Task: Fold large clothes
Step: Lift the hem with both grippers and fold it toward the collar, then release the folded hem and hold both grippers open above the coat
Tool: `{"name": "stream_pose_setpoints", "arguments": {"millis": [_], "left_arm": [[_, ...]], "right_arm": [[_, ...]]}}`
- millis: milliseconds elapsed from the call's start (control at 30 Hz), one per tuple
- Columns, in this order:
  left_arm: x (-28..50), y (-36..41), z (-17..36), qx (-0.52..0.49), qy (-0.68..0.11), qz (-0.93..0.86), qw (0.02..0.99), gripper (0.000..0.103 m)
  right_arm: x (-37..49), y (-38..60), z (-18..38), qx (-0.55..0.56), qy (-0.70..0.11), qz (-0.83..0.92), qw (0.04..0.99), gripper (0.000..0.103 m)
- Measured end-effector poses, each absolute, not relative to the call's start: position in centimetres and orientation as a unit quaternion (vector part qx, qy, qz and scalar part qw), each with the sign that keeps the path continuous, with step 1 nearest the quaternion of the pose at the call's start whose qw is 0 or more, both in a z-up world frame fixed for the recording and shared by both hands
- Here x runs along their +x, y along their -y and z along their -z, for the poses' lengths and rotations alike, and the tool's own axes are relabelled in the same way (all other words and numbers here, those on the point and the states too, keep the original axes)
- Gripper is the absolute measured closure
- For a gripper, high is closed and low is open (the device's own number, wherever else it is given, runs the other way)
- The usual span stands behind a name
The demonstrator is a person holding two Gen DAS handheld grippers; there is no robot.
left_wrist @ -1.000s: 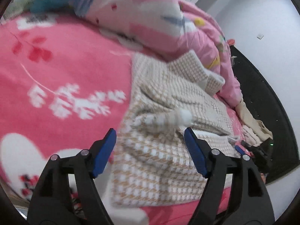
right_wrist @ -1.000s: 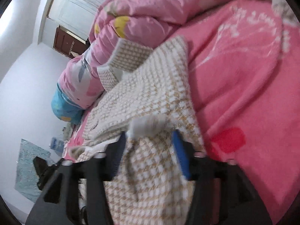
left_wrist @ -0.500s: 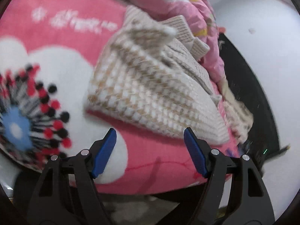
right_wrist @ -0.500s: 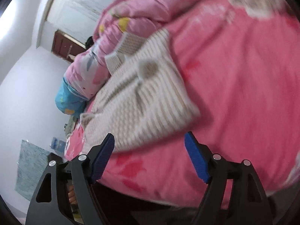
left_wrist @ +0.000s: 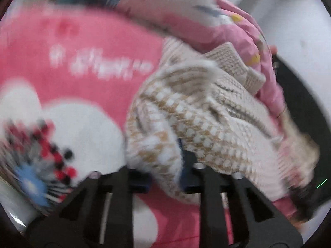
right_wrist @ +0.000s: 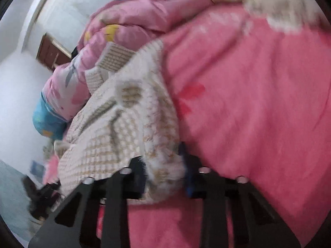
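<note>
A beige and white checked knit sweater [left_wrist: 206,119] lies folded on the pink fleece blanket [left_wrist: 93,72], blurred by motion. My left gripper [left_wrist: 163,165] has the near left corner of the sweater bunched between its blue pads, and its jaws are closing on that fabric. In the right wrist view the same sweater [right_wrist: 124,124] spreads away to the upper left. My right gripper [right_wrist: 163,165] has the near right corner between its pads; its jaws are closing on it too. Each gripper's fingertips are partly hidden by the cloth.
A crumpled pink quilt [left_wrist: 186,16] is heaped behind the sweater, with a blue pillow [right_wrist: 45,119] beside it. The blanket [right_wrist: 248,103] stretches wide to the right of the sweater. A dark floor [left_wrist: 300,103] lies past the bed's edge. A brown door [right_wrist: 51,51] stands far off.
Half a second ago both grippers stood open just short of the sweater's near edge. Both have moved forward, and their jaws have come together on the near corners.
</note>
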State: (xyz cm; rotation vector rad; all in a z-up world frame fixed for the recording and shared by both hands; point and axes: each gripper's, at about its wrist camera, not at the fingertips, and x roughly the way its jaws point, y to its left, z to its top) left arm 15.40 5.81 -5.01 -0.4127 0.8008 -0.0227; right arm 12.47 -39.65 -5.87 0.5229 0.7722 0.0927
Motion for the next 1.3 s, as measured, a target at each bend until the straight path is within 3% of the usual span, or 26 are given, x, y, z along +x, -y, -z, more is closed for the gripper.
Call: {"name": "stream_pose_setpoints", "arguments": {"millis": [133, 300, 467, 500, 633, 700, 800, 1067, 1300], "left_arm": [[12.7, -4.0, 0.5, -0.123, -0.344, 0.023, 0.931, 0.094], [8.8, -3.9, -2.3, -0.110, -0.336, 0.054, 0.934, 0.094], [5.2, -5.0, -0.7, -0.129, -0.378, 0.081, 0.913, 0.093], [5.1, -5.2, 0.5, -0.129, -0.391, 0.082, 0.908, 0.088], [5.9, -5.3, 5.3, -0.127, -0.455, 0.061, 0.879, 0.073], [5.4, -5.8, 5.4, -0.130, -0.448, 0.054, 0.883, 0.066], [4.0, -6.8, 3.8, -0.123, -0.415, 0.052, 0.900, 0.046], [2.8, -6.6, 0.6, -0.096, -0.367, 0.095, 0.920, 0.038], [6.5, -2.8, 1.8, -0.029, -0.397, 0.099, 0.912, 0.037]], "right_arm": [[10.2, 39.3, 1.1, 0.220, -0.325, -0.054, 0.918, 0.087], [6.7, 40.7, -1.8, 0.233, -0.298, -0.066, 0.923, 0.088], [3.4, 42.7, 1.4, 0.270, -0.327, -0.071, 0.903, 0.087], [3.7, 43.2, 2.9, 0.282, -0.344, -0.072, 0.893, 0.086], [5.7, 45.4, 10.0, 0.344, -0.450, -0.061, 0.822, 0.069], [5.3, 46.3, 9.7, 0.373, -0.446, -0.077, 0.810, 0.066], [4.3, 46.5, 6.1, 0.308, -0.450, -0.014, 0.838, 0.046], [4.7, 39.3, -1.0, 0.138, -0.431, 0.017, 0.892, 0.029], [7.9, 27.7, -1.4, 0.026, -0.436, -0.075, 0.896, 0.028]]}}
